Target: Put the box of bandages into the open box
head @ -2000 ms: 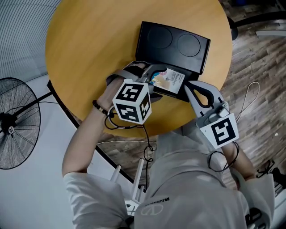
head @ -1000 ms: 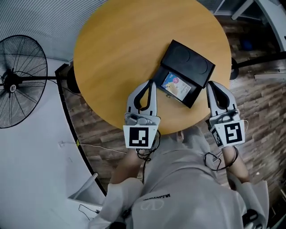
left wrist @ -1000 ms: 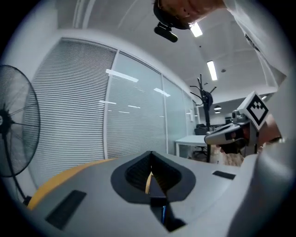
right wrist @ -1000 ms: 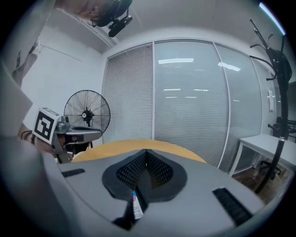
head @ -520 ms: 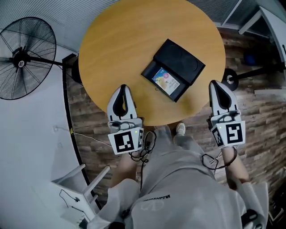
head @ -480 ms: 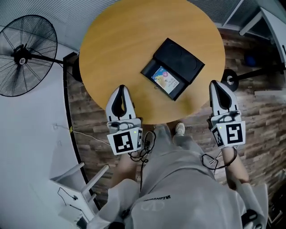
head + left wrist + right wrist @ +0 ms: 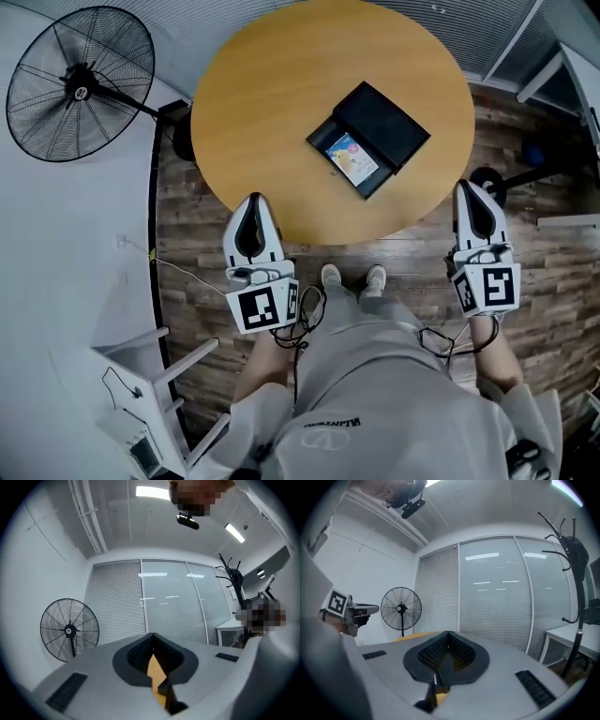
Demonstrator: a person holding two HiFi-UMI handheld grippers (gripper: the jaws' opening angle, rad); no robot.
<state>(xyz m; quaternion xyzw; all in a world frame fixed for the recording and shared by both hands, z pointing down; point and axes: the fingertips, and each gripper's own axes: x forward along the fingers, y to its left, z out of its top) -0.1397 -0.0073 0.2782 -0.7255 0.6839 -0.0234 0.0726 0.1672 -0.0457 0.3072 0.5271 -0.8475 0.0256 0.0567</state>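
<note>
The open black box (image 7: 380, 120) lies on the round wooden table (image 7: 272, 94), its lid folded back. The colourful box of bandages (image 7: 351, 159) rests inside its near half. My left gripper (image 7: 254, 202) is held off the table's near edge, over the floor, jaws shut and empty. My right gripper (image 7: 473, 192) hangs to the right of the table, also shut with nothing in it. Both gripper views look level across the room, with only a sliver of table (image 7: 154, 671) showing past the closed jaws.
A standing fan (image 7: 80, 84) is at the left of the table, seen too in the left gripper view (image 7: 69, 630). A white chair (image 7: 159, 375) stands near my left side. A coat rack (image 7: 569, 573) and desk are at the right. Wood floor (image 7: 412, 253) surrounds the table.
Both grippers have drawn back from the box and off the table toward my body. The bandage box stays in the black box. The view has pulled higher and farther away.
</note>
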